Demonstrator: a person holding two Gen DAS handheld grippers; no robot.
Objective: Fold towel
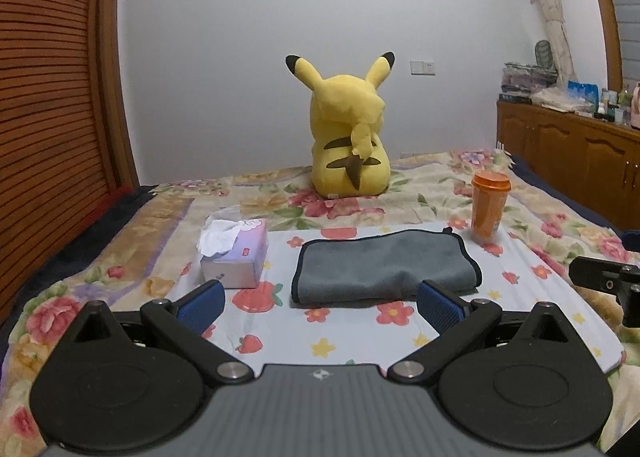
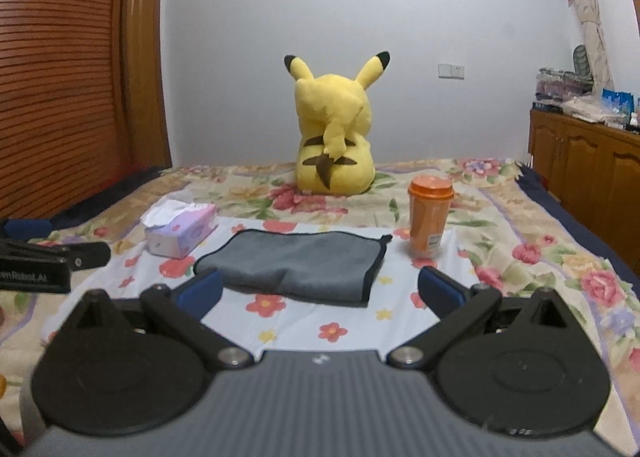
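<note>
Towel [image 1: 384, 267] lying doubled on floral mat [image 1: 532, 297] between tissue box [image 1: 236, 253] and orange cup [image 1: 489, 207], left gripper [image 1: 320, 303] and right gripper [image 2: 320, 293] jaws spread (holding nothing), poised short of near edge, presumably for another fold.

We see the tissue box [image 1: 235, 253] left of the towel [image 1: 384, 267], the orange cup [image 1: 489, 205] beyond its right corner, bare cloth nearer us.

On the floral bedspread [image 1: 420, 193] you have a yellow plush [image 1: 350, 129] at twelve o'clock, a tissue box [image 1: 236, 253] at ten, an orange cup [image 1: 489, 203] at two, and a wooden cabinet [image 1: 568, 141] at three.
</note>
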